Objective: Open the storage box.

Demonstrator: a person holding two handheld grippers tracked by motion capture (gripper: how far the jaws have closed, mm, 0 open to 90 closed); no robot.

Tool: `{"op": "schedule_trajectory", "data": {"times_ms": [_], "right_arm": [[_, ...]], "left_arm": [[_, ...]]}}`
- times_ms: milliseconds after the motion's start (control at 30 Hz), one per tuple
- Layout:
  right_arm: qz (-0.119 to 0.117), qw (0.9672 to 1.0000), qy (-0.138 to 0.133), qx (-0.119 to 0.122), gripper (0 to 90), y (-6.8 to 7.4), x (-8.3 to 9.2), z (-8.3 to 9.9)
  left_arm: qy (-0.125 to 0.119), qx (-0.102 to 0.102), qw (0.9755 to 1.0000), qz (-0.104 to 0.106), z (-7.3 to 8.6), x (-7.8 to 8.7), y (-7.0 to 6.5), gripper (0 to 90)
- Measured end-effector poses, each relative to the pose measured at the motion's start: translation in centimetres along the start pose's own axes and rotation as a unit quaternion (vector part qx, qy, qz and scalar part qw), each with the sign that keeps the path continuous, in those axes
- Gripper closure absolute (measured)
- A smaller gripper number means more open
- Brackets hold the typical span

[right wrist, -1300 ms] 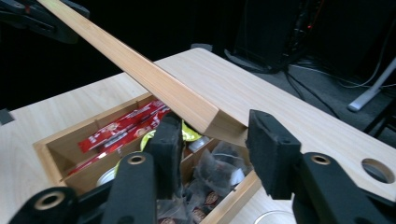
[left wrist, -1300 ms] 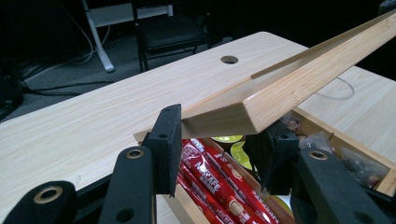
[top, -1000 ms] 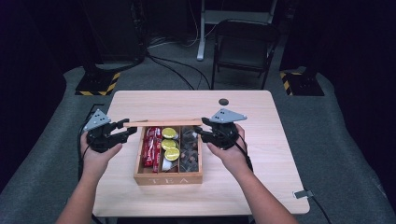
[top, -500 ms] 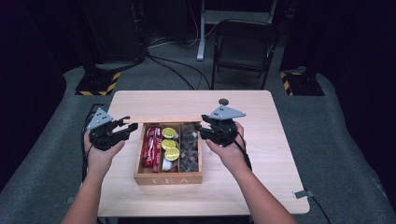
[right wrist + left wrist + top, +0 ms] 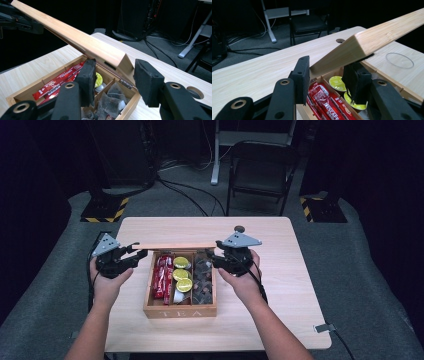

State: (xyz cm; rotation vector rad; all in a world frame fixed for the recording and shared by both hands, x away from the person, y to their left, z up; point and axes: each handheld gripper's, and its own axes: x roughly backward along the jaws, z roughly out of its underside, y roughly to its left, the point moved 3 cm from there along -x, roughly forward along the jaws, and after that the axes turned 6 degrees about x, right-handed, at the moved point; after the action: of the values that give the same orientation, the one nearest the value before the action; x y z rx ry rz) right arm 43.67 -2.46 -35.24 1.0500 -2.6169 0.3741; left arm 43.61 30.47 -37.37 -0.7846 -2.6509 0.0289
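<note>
A wooden tea box (image 5: 180, 311) stands mid-table with its hinged lid (image 5: 175, 246) raised partway. Inside lie red Nescafé sachets (image 5: 162, 275), yellow-green capsules (image 5: 182, 275) and dark tea bags (image 5: 204, 280). My left gripper (image 5: 141, 255) is at the lid's left end. In the left gripper view my left gripper (image 5: 327, 72) pinches the lid (image 5: 382, 32) corner between both pads. My right gripper (image 5: 212, 257) is at the lid's right end. In the right gripper view my right gripper (image 5: 115, 72) straddles the lid (image 5: 75, 37) corner with a gap at one pad.
A small dark knob (image 5: 239, 228) sits near the far edge of the table (image 5: 280, 310). A clear ring (image 5: 399, 60) lies on the wood to the box's right, and a round hole (image 5: 340, 40) is near the edge. A folding chair (image 5: 262, 175) stands beyond.
My left gripper has slid right, up to the lid's left end. The right gripper and the raised lid have barely shifted.
</note>
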Motion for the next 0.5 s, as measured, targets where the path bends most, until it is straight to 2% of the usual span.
{"op": "schedule_trajectory", "data": {"times_ms": [67,300,367,500], "right_arm": [[0.004,1.0,-0.001,0.003,50.4,-0.1,0.1,0.1],[0.018,0.9992,-0.021,-0.029,48.9,0.6,1.0,1.5],[0.018,0.9992,-0.017,-0.033,49.0,1.0,1.0,2.2],[0.008,0.9996,0.006,-0.027,49.1,1.8,0.4,3.6]], "left_arm": [[-0.001,0.002,1.0,0.001,-0.1,-0.1,0.1,57.3],[-0.002,0.001,1.0,0.004,-0.4,-0.3,0.4,57.5],[-0.003,0.005,1.0,0.004,-0.5,-0.4,0.4,57.6],[-0.005,0.003,1.0,0.003,-0.6,-0.5,0.5,57.7]]}}
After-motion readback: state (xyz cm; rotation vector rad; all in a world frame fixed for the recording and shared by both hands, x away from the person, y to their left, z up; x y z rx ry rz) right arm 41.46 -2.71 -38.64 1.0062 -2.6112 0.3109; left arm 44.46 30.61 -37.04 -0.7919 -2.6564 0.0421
